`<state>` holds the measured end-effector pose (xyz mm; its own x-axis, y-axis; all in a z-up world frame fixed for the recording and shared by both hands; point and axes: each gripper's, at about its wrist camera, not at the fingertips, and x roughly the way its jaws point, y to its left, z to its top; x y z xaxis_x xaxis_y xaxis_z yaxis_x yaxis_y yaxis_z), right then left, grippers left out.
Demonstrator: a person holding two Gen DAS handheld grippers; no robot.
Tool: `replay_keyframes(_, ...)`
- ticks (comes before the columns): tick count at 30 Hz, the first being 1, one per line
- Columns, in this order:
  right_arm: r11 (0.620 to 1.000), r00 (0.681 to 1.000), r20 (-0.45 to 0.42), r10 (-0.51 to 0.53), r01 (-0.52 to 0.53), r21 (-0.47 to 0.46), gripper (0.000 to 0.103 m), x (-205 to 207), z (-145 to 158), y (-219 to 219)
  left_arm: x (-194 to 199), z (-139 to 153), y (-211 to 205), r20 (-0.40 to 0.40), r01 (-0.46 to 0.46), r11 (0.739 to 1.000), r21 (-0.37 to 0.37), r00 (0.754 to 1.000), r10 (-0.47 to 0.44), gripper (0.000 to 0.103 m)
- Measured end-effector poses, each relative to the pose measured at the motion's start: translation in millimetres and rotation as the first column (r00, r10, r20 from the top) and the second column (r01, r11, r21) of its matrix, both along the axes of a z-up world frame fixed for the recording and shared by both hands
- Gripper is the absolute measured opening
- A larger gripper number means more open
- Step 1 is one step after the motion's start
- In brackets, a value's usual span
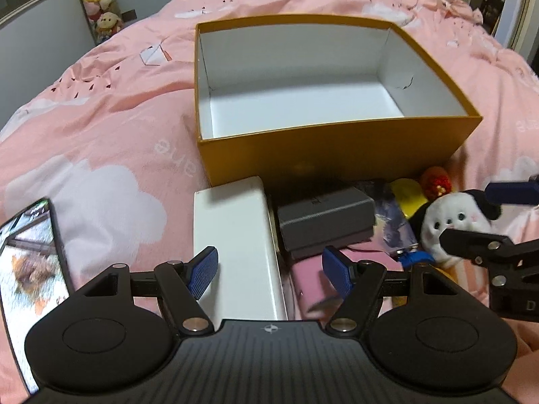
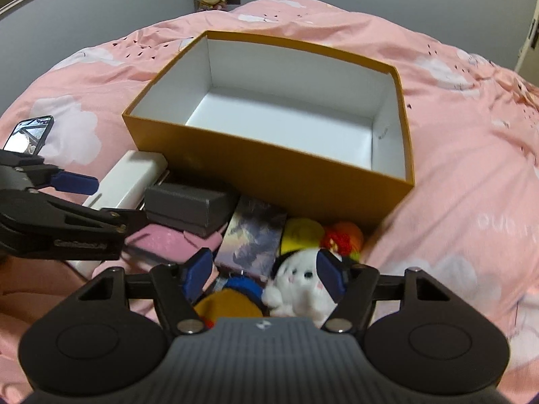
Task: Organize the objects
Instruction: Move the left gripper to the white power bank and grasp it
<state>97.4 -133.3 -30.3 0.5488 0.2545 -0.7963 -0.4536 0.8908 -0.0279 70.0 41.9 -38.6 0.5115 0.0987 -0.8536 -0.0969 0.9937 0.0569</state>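
1. While I look along the left gripper (image 1: 269, 271), I see its blue fingers spread wide with nothing between them, hovering over the near end of the white box (image 1: 235, 235); the left pad sits over that box's left edge, and the right pad hangs above the pink pouch (image 1: 310, 276).
2. Just right of the white box lies the grey box (image 1: 325, 217), with a picture card (image 1: 394, 225) beside it.
3. From the right wrist view, my right gripper (image 2: 266, 274) is also open, its fingers straddling the white plush toy (image 2: 298, 286); the right pad is against the toy's head, while the left pad stands apart from it, over a blue and orange toy (image 2: 235, 294).
4. Beyond the plush lie a yellow toy (image 2: 301, 232) and a red-orange toy (image 2: 343, 235), close against the near wall of the orange box (image 2: 269, 171).
5. That open box sits on the pink bedspread (image 2: 454, 168), far of the whole pile.
6. A phone (image 1: 30, 269) lies at the near left.
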Motion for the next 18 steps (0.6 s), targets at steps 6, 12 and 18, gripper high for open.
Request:
replay_keyframes(6,1.000,1.000,0.004,0.012,-0.012,-0.004,0.070,12.8,-3.9,6.1,16.8,-10.8,-0.2,-0.049,-0.005,0.998,0.060,0.999,0.007,0.084)
replay_keyframes(12,1.000,1.000,-0.014,0.005,-0.005,0.009,0.070,26.1,-9.7,10.1,24.8,-15.0,0.0,-0.087,0.026,0.996,0.088,0.996,-0.018,0.091)
replay_keyframes(18,1.000,1.000,-0.024,0.011,-0.011,0.019,0.070,33.1,-13.4,11.6,21.8,-14.0,1.9,-0.115,0.065,0.988,0.142,0.992,-0.049,0.072)
